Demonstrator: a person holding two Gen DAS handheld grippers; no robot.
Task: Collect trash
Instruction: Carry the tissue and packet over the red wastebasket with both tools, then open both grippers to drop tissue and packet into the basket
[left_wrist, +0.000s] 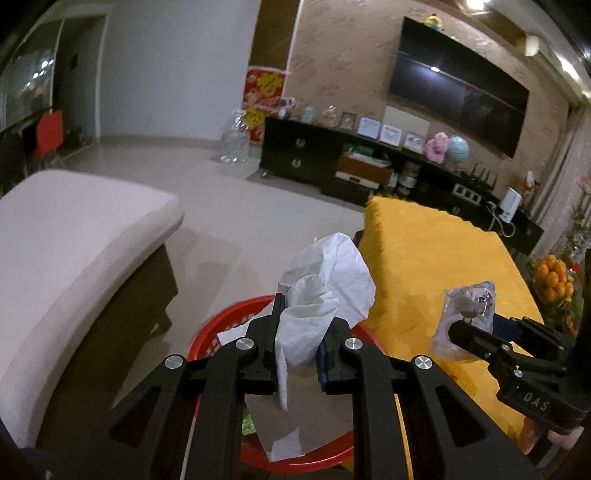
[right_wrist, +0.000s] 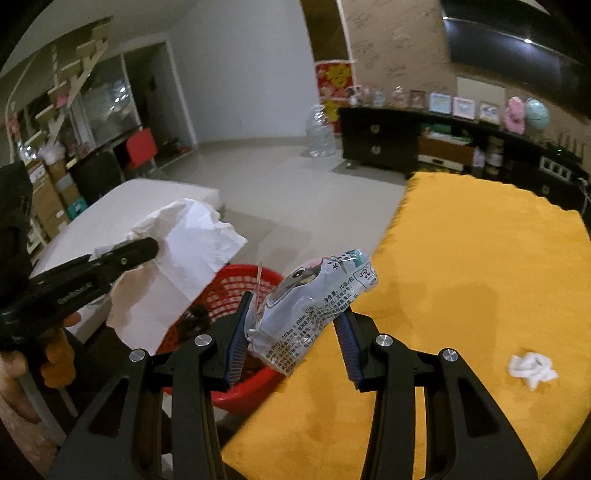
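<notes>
The crumpled white paper tissue is pinched between the jaws of the left gripper, which are pressed nearly together on it. The tissue is soft and wrinkled; it stands up above the fingers, and one thin tail hangs down below them. It is held above the round red plastic basket, which has perforated walls and already has pieces of white paper inside.

The right gripper holds a flattened pale blue plastic wrapper with a cartoon picture and small printed text. Its jaws are narrow, and the ribbed blue pads close on the lower part of the glossy wrapper. The wrapper is over the edge of the bench, just beside the basket.

The bench is covered with a fuzzy yellow cloth. On the cloth a small white crumpled wad lies well apart from the wrapper. The basket stands on the floor between the bench and a pale cushioned seat. The floor has light glossy tiles. Far behind, a long black cabinet stands under a dark wall television.
</notes>
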